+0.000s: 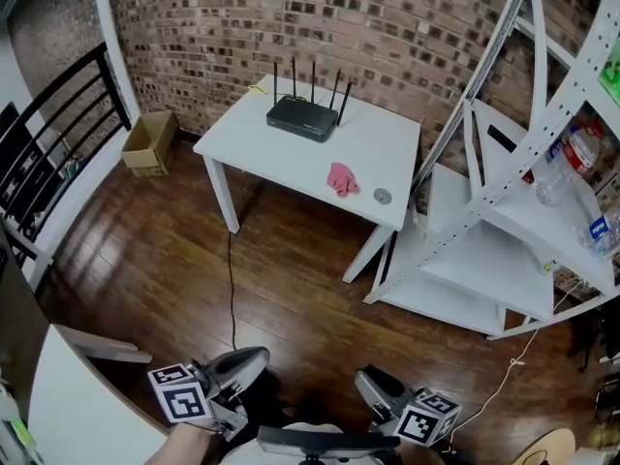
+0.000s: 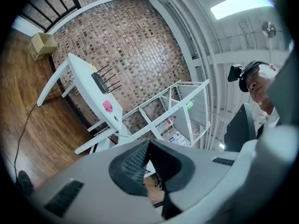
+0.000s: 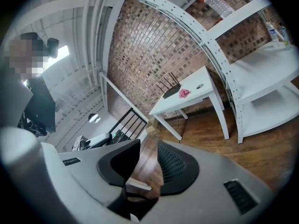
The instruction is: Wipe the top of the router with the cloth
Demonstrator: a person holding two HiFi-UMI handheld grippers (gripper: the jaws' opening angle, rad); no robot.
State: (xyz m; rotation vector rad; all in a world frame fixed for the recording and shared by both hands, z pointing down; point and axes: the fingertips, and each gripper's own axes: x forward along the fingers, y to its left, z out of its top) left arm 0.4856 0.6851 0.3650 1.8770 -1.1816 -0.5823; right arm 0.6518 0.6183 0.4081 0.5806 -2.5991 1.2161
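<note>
Left gripper (image 1: pixel 239 364) is sitting with its jaws together and nothing in them. Right gripper (image 1: pixel 380 388) is holding its jaws apart, only floor showing through the gap. Both are hanging at the near edge of the head view, well apart from the router (image 1: pixel 302 117). Router is standing antennas-up near the back of the white table (image 1: pixel 387 139). Pink cloth (image 1: pixel 341 178) is lying crumpled on the same top, right of the router and nearer the camera, not touching it. A small grey disc (image 1: pixel 383 197) is lying just past the cloth, away from the router. White shelving (image 1: pixel 504 226) is standing right of the router, a cardboard box (image 1: pixel 148 141) on the floor to its left. My read: wiping isn't started. Approaching, grabbing the cloth and the whole wipe are all pending.
</note>
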